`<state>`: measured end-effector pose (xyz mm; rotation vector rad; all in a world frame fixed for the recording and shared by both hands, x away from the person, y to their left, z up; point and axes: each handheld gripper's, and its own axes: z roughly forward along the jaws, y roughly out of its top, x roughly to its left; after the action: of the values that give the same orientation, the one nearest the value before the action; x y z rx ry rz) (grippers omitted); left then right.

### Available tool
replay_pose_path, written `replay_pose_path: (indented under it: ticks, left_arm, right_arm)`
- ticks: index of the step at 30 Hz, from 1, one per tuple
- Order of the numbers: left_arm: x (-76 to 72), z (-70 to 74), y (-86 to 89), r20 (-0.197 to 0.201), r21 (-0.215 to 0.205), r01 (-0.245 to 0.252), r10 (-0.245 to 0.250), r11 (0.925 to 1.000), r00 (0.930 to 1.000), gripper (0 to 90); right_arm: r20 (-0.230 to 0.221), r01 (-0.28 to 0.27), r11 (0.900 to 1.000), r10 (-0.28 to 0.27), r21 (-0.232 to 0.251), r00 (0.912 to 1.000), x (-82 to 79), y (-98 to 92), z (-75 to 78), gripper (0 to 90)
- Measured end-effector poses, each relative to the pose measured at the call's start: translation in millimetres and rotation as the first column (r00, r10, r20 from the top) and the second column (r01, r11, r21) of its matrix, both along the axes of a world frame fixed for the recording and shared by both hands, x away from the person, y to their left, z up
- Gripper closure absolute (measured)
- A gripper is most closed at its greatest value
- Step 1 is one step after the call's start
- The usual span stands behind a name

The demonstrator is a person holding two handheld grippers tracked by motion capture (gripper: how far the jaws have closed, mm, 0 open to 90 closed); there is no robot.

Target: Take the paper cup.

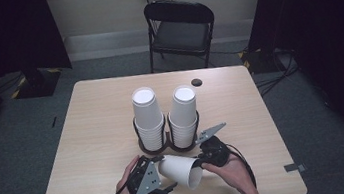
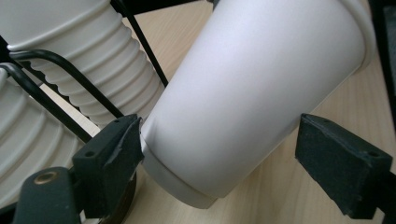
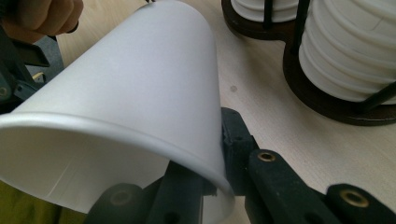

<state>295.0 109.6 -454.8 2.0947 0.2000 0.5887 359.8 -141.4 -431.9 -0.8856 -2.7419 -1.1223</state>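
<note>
Pinching the cup's point(image 3: 130, 93) rim, fingers point(image 3: 233, 140) half-hidden.

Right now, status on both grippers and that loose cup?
Right gripper shut on the paper cup rim. Left gripper open, base of cup between its fingers, one touching, other clear. Cup stacks in holder just behind; nothing blocking.

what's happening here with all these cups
A person works two handheld grippers on a single white paper cup lying on its side above the wooden table. The right gripper pinches the cup's rim wall; the left gripper has its jaws spread around the cup's base. Behind stand two stacks of cups in a black holder.
</note>
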Motion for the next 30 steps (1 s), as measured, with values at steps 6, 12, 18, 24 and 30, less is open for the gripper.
replay_pose_path:
  ticks: [6, 12, 18, 24, 30]
  left_arm:
    - [1.2, -2.4, -6.1, 0.024, 0.044, 0.016, -0.017, 0.9989, 0.9996, 9.6]
    - [1.5, -2.8, -12.6, 0.026, 0.047, 0.023, -0.024, 0.9986, 0.9994, 6.8]
    - [2.2, -4.5, -19.5, 0.025, 0.039, 0.028, -0.029, 0.9988, 0.9992, 2.7]
    - [1.6, -2.0, -28.7, 0.039, 0.035, 0.032, -0.034, 0.9989, 0.9987, 0.0]
    - [4.3, -0.4, -31.0, 0.027, 0.0, 0.029, -0.029, 0.9996, 0.9992, 0.0]
  right_arm:
    - [-0.01, -0.001, 1.0, 0.001, -0.009, 1.0, 1.1, 2.5, 0.2, 86.1]
    - [-0.007, 0.001, 1.0, -0.001, -0.008, 1.0, 2.1, 4.0, 1.9, 86.4]
    - [-0.007, 0.0, 1.0, 0.0, 0.0, 1.0, 2.4, 6.8, 3.0, 86.6]
    - [-0.009, 0.003, 1.0, -0.002, 0.026, 1.0, 3.1, 9.9, 4.6, 86.8]
    - [-0.013, 0.028, 0.998, -0.028, 0.064, 0.9995, 3.3, 9.0, 5.6, 87.2]
